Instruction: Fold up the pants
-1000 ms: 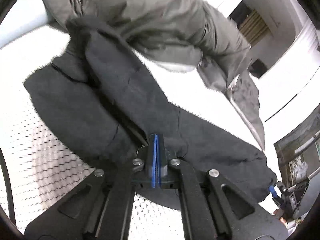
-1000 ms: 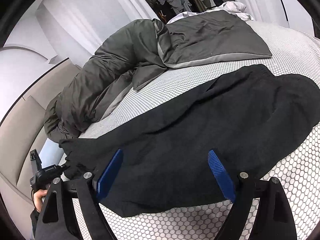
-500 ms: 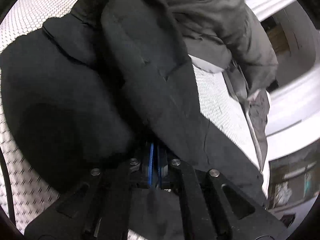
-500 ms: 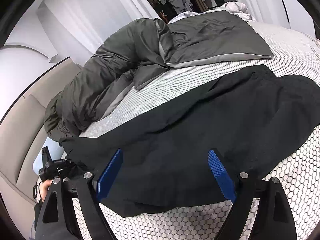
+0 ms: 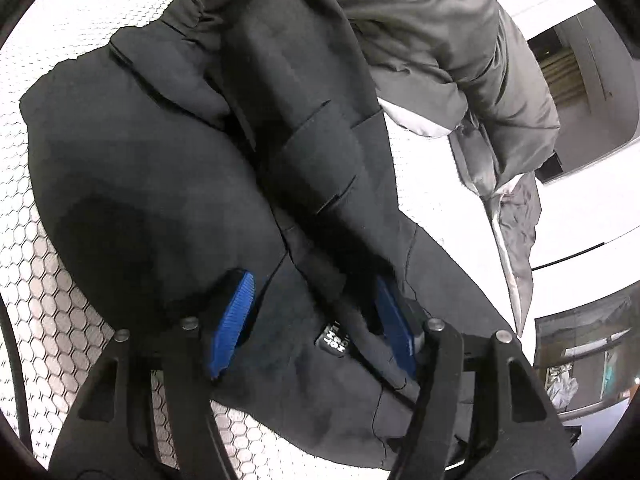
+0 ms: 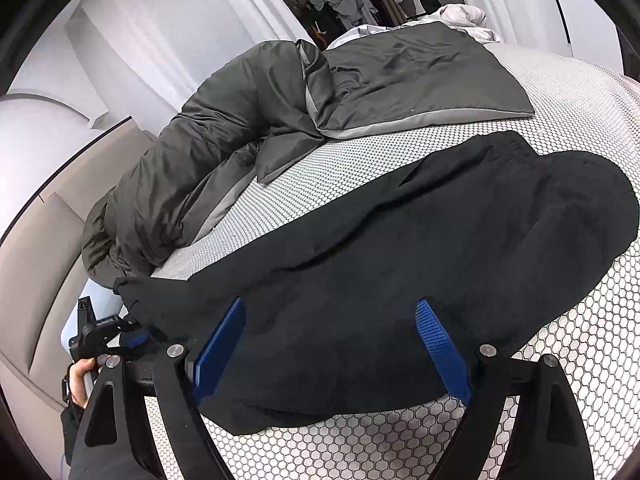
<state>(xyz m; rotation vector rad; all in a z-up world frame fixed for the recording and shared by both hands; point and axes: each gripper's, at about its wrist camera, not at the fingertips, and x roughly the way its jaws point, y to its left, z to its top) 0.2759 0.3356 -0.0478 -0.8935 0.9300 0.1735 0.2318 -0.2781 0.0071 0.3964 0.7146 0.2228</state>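
Your left gripper (image 5: 314, 320) has just been opening; its jaws now stand apart, released, with the black pants (image 5: 168, 184) lying slack between the blue pads (image 5: 236, 312) and spreading ahead across the bed. Your right gripper (image 6: 328, 344) hovers wide open and empty above the same garment.

Risk: if you withdraw the left gripper carelessly, a ribbed pad may snag the loose cloth and drag the fold askew. The grey duvet (image 6: 224, 132) beyond the pants could also be caught.

The pants are soft, matte, fleecy fabric with seamed pockets. The mattress cover (image 6: 400, 448) is white with a hexagonal weave. The duvet is smooth, puffy and crumpled.
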